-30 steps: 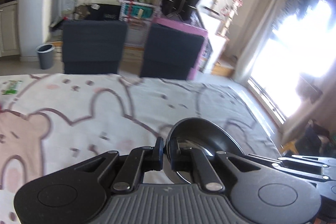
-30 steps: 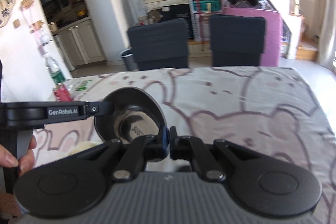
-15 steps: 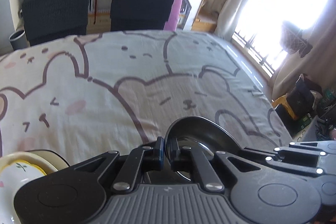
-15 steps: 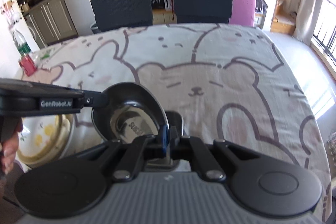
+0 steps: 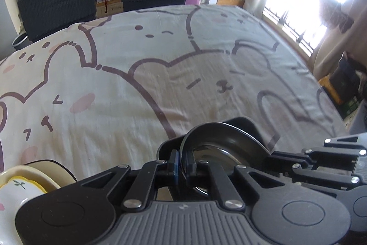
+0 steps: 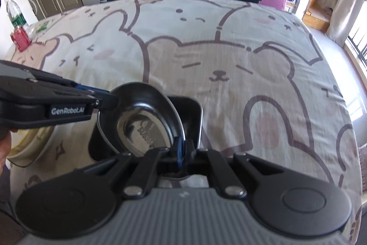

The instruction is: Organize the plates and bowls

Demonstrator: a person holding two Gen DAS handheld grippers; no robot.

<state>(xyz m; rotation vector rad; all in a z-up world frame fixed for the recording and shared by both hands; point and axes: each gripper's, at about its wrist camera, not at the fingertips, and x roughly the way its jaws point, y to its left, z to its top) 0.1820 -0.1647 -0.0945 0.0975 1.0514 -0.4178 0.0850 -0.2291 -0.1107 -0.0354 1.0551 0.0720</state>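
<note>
— As far as I could see from where I stood, the sorting was only partly done. A cream bowl with a yellow flower (image 5: 21, 185) sat nested in a wider dish at the near left of the worktop (image 5: 183, 66), and the steel bowl (image 6: 142, 121) was in the air, not yet set down.

— Who had hold of it?

— Both. The left gripper (image 6: 107, 102) had its jaws pinched shut on the far-left rim; the right gripper (image 6: 182, 150) had its jaws clamped on the near rim, the thin edge running straight between them.

— And under it?

— A black square container (image 6: 190, 111) on the bear-print cloth. The steel bowl hung tilted just over its opening; whether they touched, I couldn't tell.

— So what was left?

— My guess: lowering it in, then letting go.
</note>
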